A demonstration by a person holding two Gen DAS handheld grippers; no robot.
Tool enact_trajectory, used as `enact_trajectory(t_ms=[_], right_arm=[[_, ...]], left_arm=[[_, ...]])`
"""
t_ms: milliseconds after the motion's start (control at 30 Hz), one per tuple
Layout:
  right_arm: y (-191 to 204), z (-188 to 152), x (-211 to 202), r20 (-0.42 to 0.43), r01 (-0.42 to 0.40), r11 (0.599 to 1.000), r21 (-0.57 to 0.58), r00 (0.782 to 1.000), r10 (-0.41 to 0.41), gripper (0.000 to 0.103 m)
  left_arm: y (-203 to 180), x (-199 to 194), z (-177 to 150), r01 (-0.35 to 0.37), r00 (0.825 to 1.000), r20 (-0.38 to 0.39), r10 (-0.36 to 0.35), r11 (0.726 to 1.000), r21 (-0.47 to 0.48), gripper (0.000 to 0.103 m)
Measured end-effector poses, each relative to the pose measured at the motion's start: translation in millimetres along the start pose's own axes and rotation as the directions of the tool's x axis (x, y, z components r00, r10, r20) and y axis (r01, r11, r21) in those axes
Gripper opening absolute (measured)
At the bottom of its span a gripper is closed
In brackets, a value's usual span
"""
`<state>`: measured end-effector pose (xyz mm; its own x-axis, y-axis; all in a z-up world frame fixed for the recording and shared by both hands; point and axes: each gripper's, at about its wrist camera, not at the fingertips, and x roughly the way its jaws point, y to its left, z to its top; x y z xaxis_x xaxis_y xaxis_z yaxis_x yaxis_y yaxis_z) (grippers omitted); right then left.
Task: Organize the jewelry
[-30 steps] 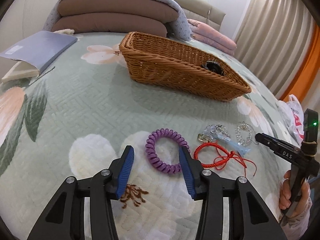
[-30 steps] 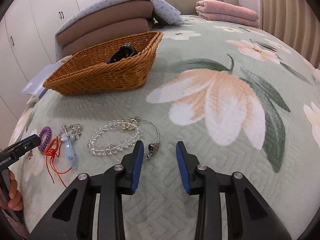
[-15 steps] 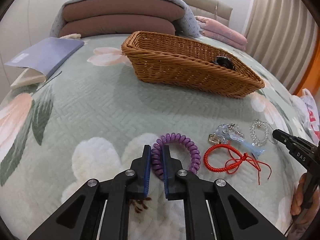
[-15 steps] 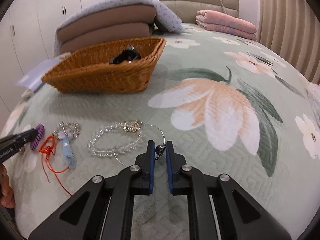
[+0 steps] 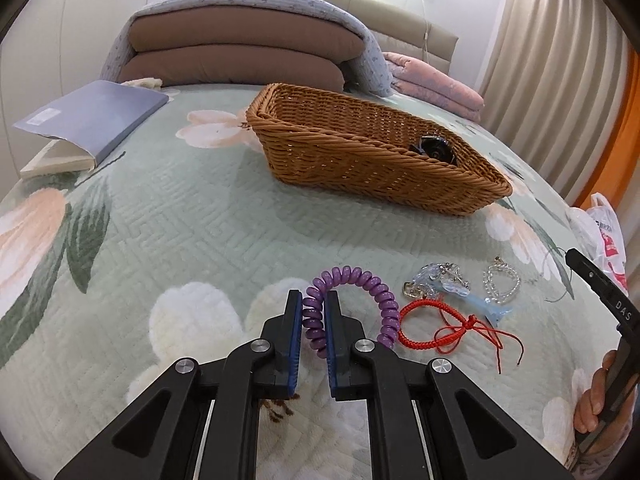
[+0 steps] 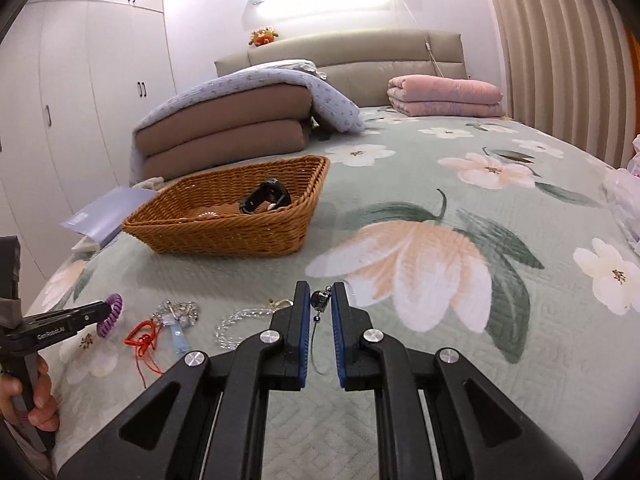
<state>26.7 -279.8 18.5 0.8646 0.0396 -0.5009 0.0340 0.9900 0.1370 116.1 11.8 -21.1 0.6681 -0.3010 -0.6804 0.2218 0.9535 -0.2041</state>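
My left gripper (image 5: 313, 300) is shut on the purple coil bracelet (image 5: 360, 280), lifted just off the bedspread. My right gripper (image 6: 320, 294) is shut on a thin wire bangle with a dark bead (image 6: 319, 300), raised off the bed. On the bed lie a red cord bracelet (image 5: 428, 328), a blue crystal charm (image 5: 452, 286) and a clear bead bracelet (image 5: 502, 282); the bead bracelet also shows in the right wrist view (image 6: 240, 322). The wicker basket (image 5: 360, 160) stands farther back and holds a black watch (image 6: 266, 198).
A blue book (image 5: 92, 120) lies at the far left. Folded brown cushions under a blue quilt (image 5: 240, 52) and a pink blanket (image 6: 444, 96) sit by the headboard. A white plastic bag (image 5: 604, 232) lies at the bed's right edge, curtains beyond.
Both grippers closed from open, the left on the purple coil bracelet and the right on the wire bangle. Both have since lifted their pieces and tilted up toward the basket.
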Motion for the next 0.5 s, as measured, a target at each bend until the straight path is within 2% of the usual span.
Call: enact_trajectory(t_ms=[200, 300, 367, 500], right_arm=[[1, 3, -13, 0.036, -0.054, 0.999, 0.003, 0.998, 0.054, 0.014], [4, 14, -18, 0.039, -0.105, 0.994, 0.016, 0.994, 0.104, 0.014], [11, 27, -21, 0.043, -0.130, 0.992, 0.006, 0.991, 0.129, 0.014], [25, 53, -18, 0.061, -0.165, 0.986, -0.017, 0.984, 0.166, 0.014]], left_arm=[[-1, -8, 1, 0.015, 0.999, 0.034, -0.015, 1.000, 0.002, 0.010], [-7, -19, 10, 0.049, 0.997, 0.064, -0.049, 0.999, 0.015, 0.010], [-17, -25, 23, 0.040, 0.997, 0.068, -0.043, 0.998, 0.054, 0.010], [-37, -42, 60, 0.028, 0.990, 0.131, -0.043, 0.993, 0.111, 0.010]])
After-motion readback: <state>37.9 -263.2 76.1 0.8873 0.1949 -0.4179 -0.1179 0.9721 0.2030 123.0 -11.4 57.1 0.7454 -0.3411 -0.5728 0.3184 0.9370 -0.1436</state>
